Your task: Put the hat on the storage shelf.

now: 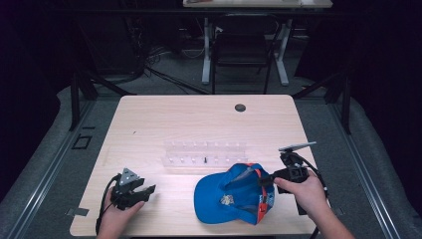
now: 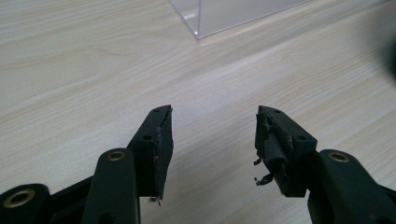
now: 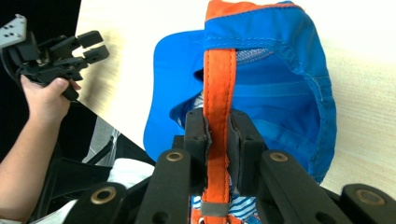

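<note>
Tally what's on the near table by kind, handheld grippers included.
Blue fabric cap with orange strap: 1
Clear acrylic rack: 1
Black handheld grippers: 2 (left gripper, open; right gripper, shut on the cap's orange strap)
Total: 4

Far half of the worktop [image 1: 199, 114] is open. A clear acrylic rack [image 1: 205, 153] blocks mid-worktop; the blue cap [image 1: 234, 194] occupies the near-right edge.

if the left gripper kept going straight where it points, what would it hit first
Probably the bare table: the left gripper, jaws open and empty, tilts down at the wood. The corner of the clear rack lies farther on; depth is hard to judge.
</note>
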The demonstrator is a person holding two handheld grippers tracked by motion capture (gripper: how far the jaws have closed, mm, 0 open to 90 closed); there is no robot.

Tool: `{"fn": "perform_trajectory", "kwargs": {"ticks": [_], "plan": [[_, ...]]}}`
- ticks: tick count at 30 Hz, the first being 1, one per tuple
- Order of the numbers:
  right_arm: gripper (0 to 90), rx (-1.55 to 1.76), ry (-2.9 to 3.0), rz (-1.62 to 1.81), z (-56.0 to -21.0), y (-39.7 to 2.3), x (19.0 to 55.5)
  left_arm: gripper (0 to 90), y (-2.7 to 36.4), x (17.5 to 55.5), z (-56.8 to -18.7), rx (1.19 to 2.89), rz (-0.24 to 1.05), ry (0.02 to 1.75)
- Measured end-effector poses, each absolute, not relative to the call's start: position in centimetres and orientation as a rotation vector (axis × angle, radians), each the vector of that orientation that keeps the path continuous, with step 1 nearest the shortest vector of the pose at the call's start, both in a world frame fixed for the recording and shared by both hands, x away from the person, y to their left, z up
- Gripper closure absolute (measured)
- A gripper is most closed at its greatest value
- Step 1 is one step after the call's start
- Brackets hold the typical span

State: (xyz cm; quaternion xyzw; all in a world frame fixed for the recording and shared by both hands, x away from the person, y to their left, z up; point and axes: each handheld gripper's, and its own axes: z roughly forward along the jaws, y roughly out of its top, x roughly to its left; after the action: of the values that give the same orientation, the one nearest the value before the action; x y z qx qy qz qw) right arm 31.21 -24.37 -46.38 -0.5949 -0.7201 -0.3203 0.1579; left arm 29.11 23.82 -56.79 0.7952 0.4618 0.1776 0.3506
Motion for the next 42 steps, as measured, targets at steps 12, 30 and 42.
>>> {"fn": "perform_trajectory", "kwargs": {"ticks": [12, 30, 42], "plan": [[79.1, -1.647, -2.081, -0.914, -42.7, -23.7, 31.7, 46.4, 23.9, 29.0, -56.7, 2.053, 0.460, 1.203], [79.1, -1.571, -1.959, -0.970, -39.7, -22.6, 32.2, 46.6, 23.8, 29.0, -56.8, 2.051, 0.461, 1.196], [79.1, -1.550, -1.852, -0.983, -38.7, -22.1, 32.7, 46.6, 23.7, 29.0, -56.8, 2.055, 0.460, 1.194]]}}
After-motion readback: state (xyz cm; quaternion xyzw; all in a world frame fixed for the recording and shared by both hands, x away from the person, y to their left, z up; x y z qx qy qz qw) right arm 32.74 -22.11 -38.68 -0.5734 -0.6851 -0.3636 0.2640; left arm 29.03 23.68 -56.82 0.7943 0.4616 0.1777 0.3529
